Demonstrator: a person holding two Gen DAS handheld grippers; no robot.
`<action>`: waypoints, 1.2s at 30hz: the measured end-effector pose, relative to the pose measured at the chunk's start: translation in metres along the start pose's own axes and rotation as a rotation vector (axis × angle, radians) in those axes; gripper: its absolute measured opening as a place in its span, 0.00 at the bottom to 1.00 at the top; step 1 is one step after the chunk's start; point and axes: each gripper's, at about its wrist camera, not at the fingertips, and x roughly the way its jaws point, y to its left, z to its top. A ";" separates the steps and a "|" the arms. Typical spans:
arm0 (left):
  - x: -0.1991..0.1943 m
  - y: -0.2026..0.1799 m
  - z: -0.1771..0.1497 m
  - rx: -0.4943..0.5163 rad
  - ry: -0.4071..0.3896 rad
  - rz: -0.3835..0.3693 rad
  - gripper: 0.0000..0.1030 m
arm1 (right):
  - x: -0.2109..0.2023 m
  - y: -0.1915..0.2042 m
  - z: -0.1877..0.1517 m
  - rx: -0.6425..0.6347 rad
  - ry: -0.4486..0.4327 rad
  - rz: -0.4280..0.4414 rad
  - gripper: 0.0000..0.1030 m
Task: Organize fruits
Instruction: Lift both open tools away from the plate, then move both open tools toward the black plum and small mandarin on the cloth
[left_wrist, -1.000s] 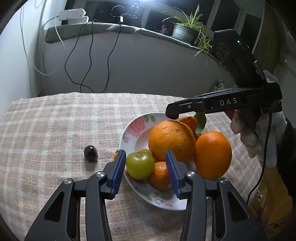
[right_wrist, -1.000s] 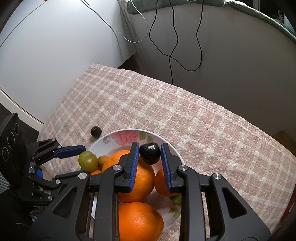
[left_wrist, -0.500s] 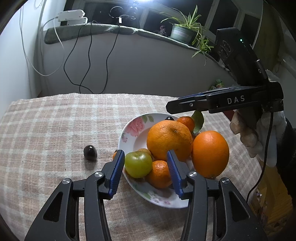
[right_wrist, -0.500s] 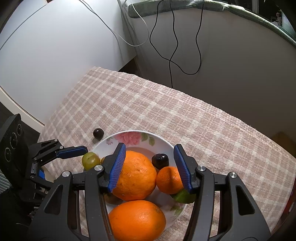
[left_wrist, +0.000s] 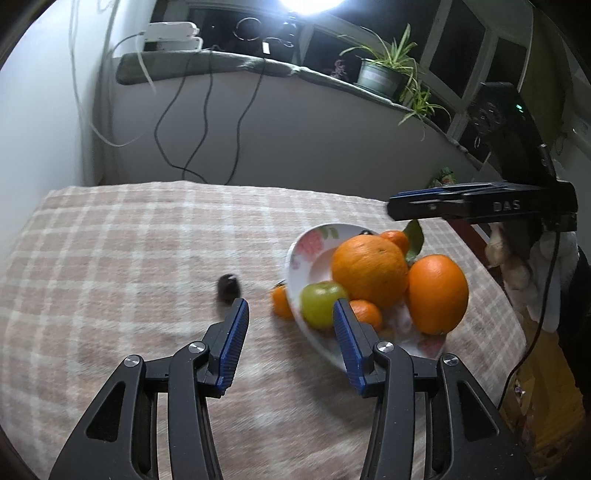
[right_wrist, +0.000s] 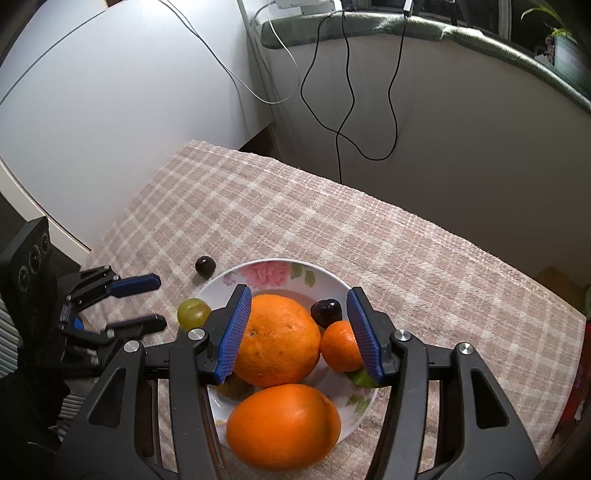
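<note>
A flowered plate (left_wrist: 300, 254) (right_wrist: 334, 286) on the checked cloth holds two big oranges (left_wrist: 369, 271) (right_wrist: 277, 339), mandarins (right_wrist: 340, 345), a green fruit (left_wrist: 321, 304) (right_wrist: 192, 312) and a dark cherry (right_wrist: 325, 312). My right gripper (right_wrist: 299, 299) (left_wrist: 424, 201) hovers open above the plate, with the cherry lying free below its jaws. A second dark cherry (left_wrist: 228, 288) (right_wrist: 205, 266) rests on the cloth left of the plate. A small orange fruit (left_wrist: 280, 301) lies against the plate's outer rim. My left gripper (left_wrist: 289, 314) (right_wrist: 155, 301) stands open and empty, low over the cloth.
A grey wall with dangling black cables (left_wrist: 207, 122) closes off the far side of the table. A potted plant (left_wrist: 382, 74) stands on the ledge above. A gloved hand (left_wrist: 517, 262) holds the right gripper at the right edge.
The right gripper opened and let go of the dark cherry, which now lies in the plate. The left gripper moved left, away from the green fruit.
</note>
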 end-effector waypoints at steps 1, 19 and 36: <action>-0.002 0.003 -0.002 -0.001 0.000 0.005 0.45 | -0.003 0.002 -0.001 0.000 -0.008 0.004 0.55; -0.001 0.016 -0.018 0.067 0.023 0.034 0.45 | -0.042 0.042 -0.027 0.012 -0.123 0.014 0.55; 0.039 0.000 -0.009 0.340 0.092 0.076 0.45 | -0.079 0.039 -0.053 0.114 -0.218 0.041 0.55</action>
